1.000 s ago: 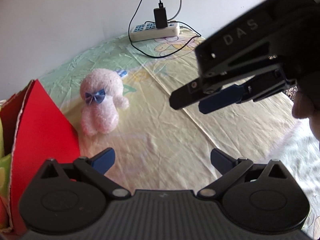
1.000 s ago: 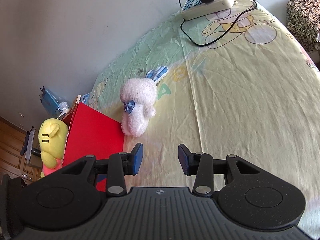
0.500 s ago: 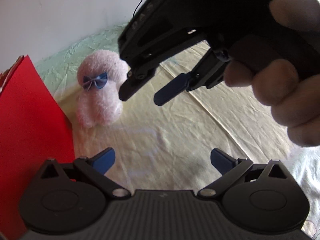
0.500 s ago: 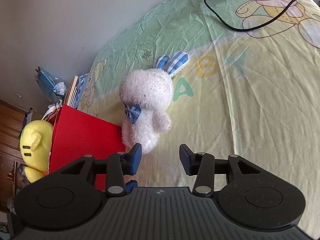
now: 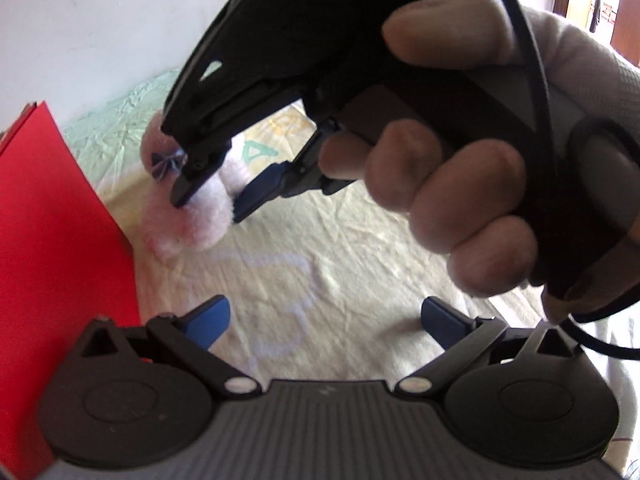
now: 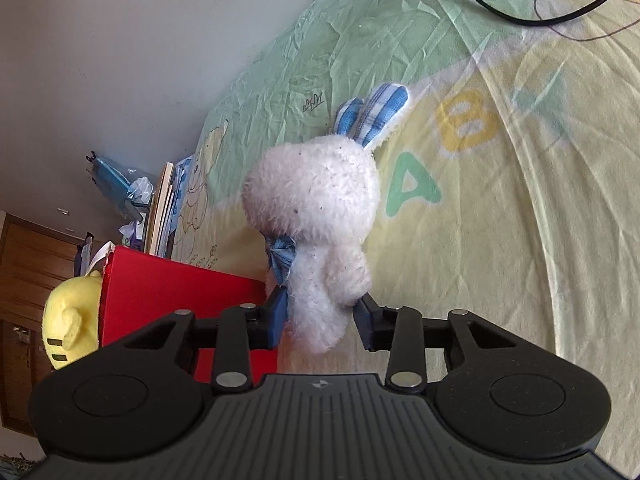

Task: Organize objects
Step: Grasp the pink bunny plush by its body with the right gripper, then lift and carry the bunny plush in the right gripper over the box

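Note:
A white plush bunny (image 6: 316,200) with blue checked ears and a blue bow lies on the pastel bedsheet (image 6: 500,240), next to a red box (image 6: 172,284). My right gripper (image 6: 322,320) straddles the bunny's lower body; its jaws are closing and both pads press into the fur. In the left wrist view the right gripper (image 5: 210,206), held by a person's hand (image 5: 460,200), pinches the bunny (image 5: 192,228) and hides most of it. My left gripper (image 5: 324,316) hovers open over bare sheet with nothing between its fingers.
The red box (image 5: 48,220) stands at the left, close to my left gripper. A yellow plush (image 6: 72,320) shows at the box's far side. Books (image 6: 164,208) lean at the bed's edge by the wall. A black cable (image 6: 560,20) lies at the far end.
My right gripper moved forward and down onto the bunny, and its jaws narrowed around the body. In the left wrist view the hand and gripper swung in leftward. The left gripper barely moved.

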The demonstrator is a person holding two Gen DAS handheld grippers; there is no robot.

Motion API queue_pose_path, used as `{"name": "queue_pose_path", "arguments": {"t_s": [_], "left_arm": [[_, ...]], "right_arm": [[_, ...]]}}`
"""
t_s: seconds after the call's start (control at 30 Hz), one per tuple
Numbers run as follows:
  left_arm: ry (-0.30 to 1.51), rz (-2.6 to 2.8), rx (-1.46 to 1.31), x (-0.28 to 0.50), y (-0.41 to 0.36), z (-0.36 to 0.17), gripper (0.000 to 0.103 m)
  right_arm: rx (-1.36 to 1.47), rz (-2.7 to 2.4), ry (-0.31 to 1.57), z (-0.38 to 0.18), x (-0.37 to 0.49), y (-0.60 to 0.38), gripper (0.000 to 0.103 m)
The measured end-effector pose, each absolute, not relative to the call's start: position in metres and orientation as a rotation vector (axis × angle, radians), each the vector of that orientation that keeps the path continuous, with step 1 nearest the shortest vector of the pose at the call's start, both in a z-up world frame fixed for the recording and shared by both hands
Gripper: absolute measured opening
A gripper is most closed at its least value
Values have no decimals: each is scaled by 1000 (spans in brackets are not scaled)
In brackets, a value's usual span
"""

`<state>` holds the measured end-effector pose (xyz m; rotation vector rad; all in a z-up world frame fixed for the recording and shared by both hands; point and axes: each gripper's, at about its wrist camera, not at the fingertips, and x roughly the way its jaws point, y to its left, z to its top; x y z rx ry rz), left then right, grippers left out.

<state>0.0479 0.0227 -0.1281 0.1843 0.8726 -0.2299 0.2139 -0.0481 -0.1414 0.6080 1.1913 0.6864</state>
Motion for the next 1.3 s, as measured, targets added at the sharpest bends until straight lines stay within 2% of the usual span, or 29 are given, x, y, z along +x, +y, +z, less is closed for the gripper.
{"name": "queue_pose_path", "arguments": {"t_s": [0.1, 0.4, 0.97, 1.3], "left_arm": [[867, -230, 192, 46, 22, -127, 101], [848, -248, 179, 37, 22, -117, 101], [825, -398, 96, 7, 24, -96, 101], [857, -443, -10, 11, 19, -96, 101]], "right_arm": [[617, 686, 1176, -140, 212, -51, 31], [590, 670, 1131, -131, 202, -79, 28], [660, 606, 1136, -137, 129, -169, 28], [692, 575, 1127, -143, 106, -197, 33]]}}
